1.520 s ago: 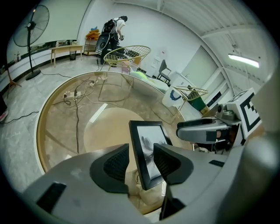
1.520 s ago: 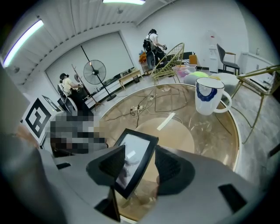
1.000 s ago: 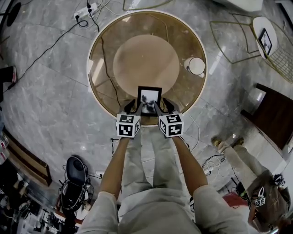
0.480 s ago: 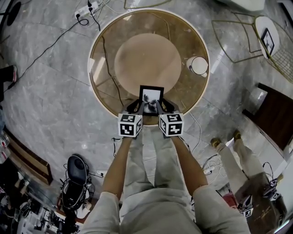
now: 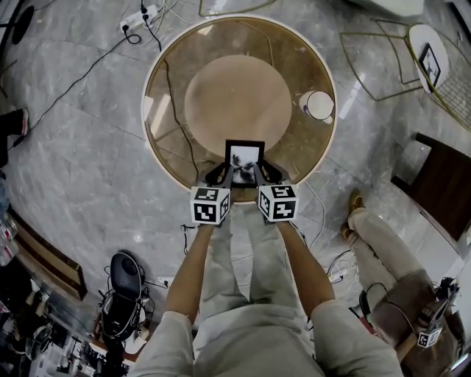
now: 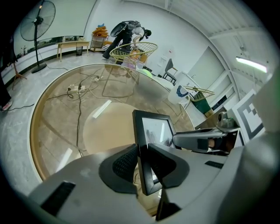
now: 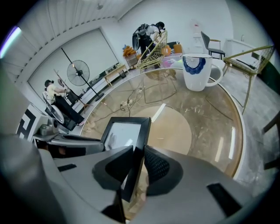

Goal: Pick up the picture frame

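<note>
A small black picture frame [image 5: 244,157] with a pale print stands over the near edge of the round glass table [image 5: 162,88]. My left gripper [image 5: 225,176] is shut on the frame's left edge [image 6: 141,153]. My right gripper [image 5: 260,175] is shut on its right edge [image 7: 139,157]. Both sets of jaws pinch the black border, one on each side, with the glass pane facing me. In the left gripper view the right gripper's jaw [image 6: 199,141] reaches in across the frame's far side. Whether the frame's foot touches the tabletop is hidden.
A white mug with a blue mark [image 5: 318,105] stands on the table's right side, also in the right gripper view as a mug [image 7: 197,71]. Cables and a power strip [image 5: 140,18] lie on the marble floor. A wire chair [image 5: 383,59] and another person [image 5: 397,287] are at the right.
The frame and both grippers have stayed nearly still, shifting slightly toward me. The person at the lower right has moved and bent lower.
</note>
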A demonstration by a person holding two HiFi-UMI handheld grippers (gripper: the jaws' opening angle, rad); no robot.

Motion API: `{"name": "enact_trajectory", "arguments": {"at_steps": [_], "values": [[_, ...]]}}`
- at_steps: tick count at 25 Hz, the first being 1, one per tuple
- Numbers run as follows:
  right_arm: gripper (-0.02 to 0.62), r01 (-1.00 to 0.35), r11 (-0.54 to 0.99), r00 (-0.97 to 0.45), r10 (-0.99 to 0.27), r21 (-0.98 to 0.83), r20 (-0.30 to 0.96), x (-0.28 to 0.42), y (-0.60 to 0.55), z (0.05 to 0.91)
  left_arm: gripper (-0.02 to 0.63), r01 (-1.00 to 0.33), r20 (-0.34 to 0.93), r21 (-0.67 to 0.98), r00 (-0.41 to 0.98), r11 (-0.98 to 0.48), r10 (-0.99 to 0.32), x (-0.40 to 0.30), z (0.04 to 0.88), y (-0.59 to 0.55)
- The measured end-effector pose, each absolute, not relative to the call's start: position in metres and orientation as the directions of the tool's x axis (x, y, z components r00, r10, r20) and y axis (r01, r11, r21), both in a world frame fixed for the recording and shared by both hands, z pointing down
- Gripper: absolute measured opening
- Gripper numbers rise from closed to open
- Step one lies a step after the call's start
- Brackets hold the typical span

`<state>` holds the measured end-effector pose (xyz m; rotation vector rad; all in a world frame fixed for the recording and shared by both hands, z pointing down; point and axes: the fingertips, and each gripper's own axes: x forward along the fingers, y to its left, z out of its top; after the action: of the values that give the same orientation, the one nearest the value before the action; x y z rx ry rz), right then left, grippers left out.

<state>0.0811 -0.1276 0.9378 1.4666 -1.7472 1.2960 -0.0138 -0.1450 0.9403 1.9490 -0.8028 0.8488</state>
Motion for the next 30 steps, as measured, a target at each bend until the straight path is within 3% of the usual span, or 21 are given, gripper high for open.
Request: {"name": "enact_trajectory", "arguments": {"at_steps": [12,30], "values": [[0.080,-0.953,-0.019,-0.242,-0.550,-0.302,0.799,0.092,-0.153,0.879,0.075,-0.772,0.748,0.421,0.592,-0.477,-0.299,-0.003,0.885,-0.171],[0.078,-0.976,0.060,-0.179,-0.769,-0.210,0.614,0.109,-0.251,0.701,0.075,-0.746,0.580,0.330,0.644,-0.579,-0.499,0.014,0.710,-0.270]]}}
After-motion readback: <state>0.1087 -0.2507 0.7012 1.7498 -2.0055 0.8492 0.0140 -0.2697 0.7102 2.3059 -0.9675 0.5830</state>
